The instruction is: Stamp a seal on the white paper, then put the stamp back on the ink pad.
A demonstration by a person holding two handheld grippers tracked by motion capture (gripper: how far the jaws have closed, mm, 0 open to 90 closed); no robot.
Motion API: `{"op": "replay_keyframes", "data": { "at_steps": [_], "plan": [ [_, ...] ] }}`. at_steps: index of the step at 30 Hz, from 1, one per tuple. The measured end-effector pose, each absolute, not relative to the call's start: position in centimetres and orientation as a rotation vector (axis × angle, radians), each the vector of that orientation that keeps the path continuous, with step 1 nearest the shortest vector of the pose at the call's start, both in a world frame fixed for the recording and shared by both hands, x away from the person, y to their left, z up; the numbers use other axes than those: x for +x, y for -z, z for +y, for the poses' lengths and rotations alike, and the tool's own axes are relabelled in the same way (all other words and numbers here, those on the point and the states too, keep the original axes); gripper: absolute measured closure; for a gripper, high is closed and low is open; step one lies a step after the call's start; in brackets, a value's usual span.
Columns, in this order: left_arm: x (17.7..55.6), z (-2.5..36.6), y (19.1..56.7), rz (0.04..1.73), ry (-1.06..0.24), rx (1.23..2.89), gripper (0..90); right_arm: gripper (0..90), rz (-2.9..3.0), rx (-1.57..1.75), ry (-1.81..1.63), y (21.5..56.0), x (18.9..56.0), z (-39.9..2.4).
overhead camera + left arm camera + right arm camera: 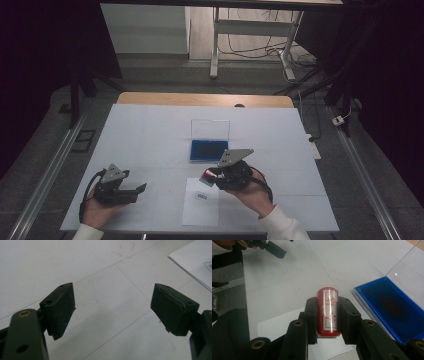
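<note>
- The right gripper (214, 176) sits lower centre-right of the high view, its jaws clenched on a red stamp (328, 311). In the right gripper view the stamp stands at centre frame, squarely between the two pads, its labelled side facing the camera.
- The blue ink pad (208, 150), in its case with the clear lid (210, 130) raised, lies at centre of the high view, just above the right gripper. In the right gripper view it occupies the right edge.
- A white sheet (201, 201) bearing a small printed mark (202, 196) lies at lower centre of the high view, just below and left of the stamp.
- The left gripper (137, 192) rests at lower left of the high view, jaws spread wide with nothing between them; the bare table (100, 270) shows through the gap.
- Judgement: the step in hand appears to be carrying the stamp between pad and sheet. To do it well, the grip should stay firm and the stamp be brought upright, face level, before pressing.
- Recommended: a straight descent and straight lift, no sliding, to avoid a smeared impression.
- The free left gripper could steady the sheet's near edge, since loose paper may lift with the stamp.
</note>
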State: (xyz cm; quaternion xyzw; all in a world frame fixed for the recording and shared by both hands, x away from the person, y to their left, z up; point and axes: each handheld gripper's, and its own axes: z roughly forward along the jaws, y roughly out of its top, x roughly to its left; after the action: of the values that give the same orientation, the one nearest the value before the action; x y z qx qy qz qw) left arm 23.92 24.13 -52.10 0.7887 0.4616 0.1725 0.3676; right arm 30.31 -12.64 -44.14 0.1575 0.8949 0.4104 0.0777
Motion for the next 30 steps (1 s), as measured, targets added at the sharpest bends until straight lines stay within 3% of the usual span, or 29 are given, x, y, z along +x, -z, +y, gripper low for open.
{"op": "replay_keyframes", "data": {
  "at_steps": [30],
  "plan": [
    [24.0,23.9,52.3,1.183,-0.444,2.035,20.0,69.7,2.607,0.595,-1.220,44.0,33.9,-12.9]
  ]
}}
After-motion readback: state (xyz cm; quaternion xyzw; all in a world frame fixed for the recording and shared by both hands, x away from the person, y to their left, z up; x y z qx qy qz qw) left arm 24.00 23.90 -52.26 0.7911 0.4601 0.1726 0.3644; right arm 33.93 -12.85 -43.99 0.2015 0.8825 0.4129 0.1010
